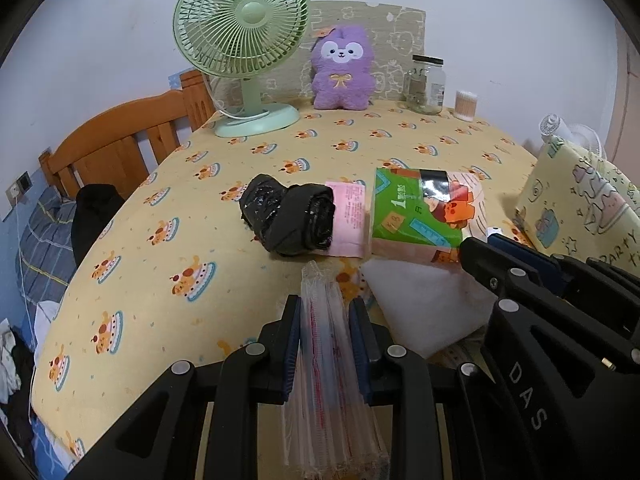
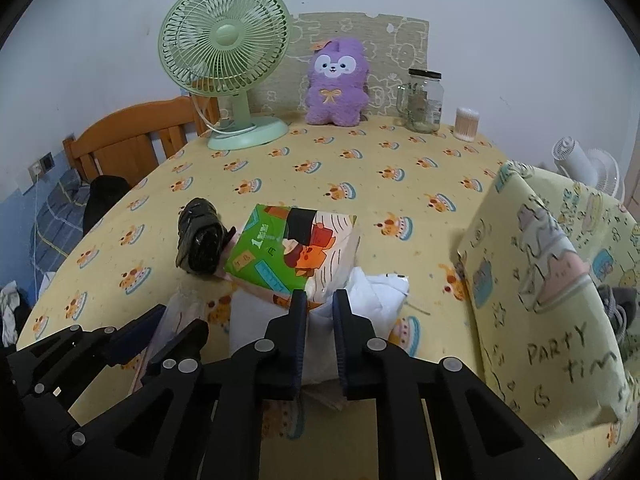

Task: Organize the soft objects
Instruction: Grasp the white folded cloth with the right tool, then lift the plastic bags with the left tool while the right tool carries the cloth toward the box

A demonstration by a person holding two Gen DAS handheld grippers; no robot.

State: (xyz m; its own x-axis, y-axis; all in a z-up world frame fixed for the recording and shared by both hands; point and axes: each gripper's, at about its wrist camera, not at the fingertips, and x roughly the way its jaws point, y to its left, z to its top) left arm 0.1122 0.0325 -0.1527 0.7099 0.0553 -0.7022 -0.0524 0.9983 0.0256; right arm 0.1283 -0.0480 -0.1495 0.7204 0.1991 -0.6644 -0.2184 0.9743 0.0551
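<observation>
On the yellow cake-print cloth (image 1: 168, 216) lie a black roll of bin bags (image 1: 292, 216) on a pink leaflet (image 1: 352, 216), a green tissue pack (image 1: 416, 212) and a white soft sheet (image 1: 424, 304). A purple plush (image 1: 342, 68) sits upright at the back. My left gripper (image 1: 325, 304) is shut on a clear plastic bag bundle (image 1: 332, 380) at the near edge. My right gripper (image 2: 320, 296) is shut on a fold of the white soft sheet (image 2: 320, 336), just in front of the tissue pack (image 2: 288, 252). A crumpled white piece (image 2: 380, 290) lies beside its right finger.
A green desk fan (image 1: 240, 32) stands back left, with a glass jar (image 1: 426, 84) and a cotton swab tub (image 1: 466, 105) back right. A printed yellow cushion (image 2: 540, 300) rises on the right. A wooden bed frame (image 1: 120, 140) and bedding lie beyond the left edge.
</observation>
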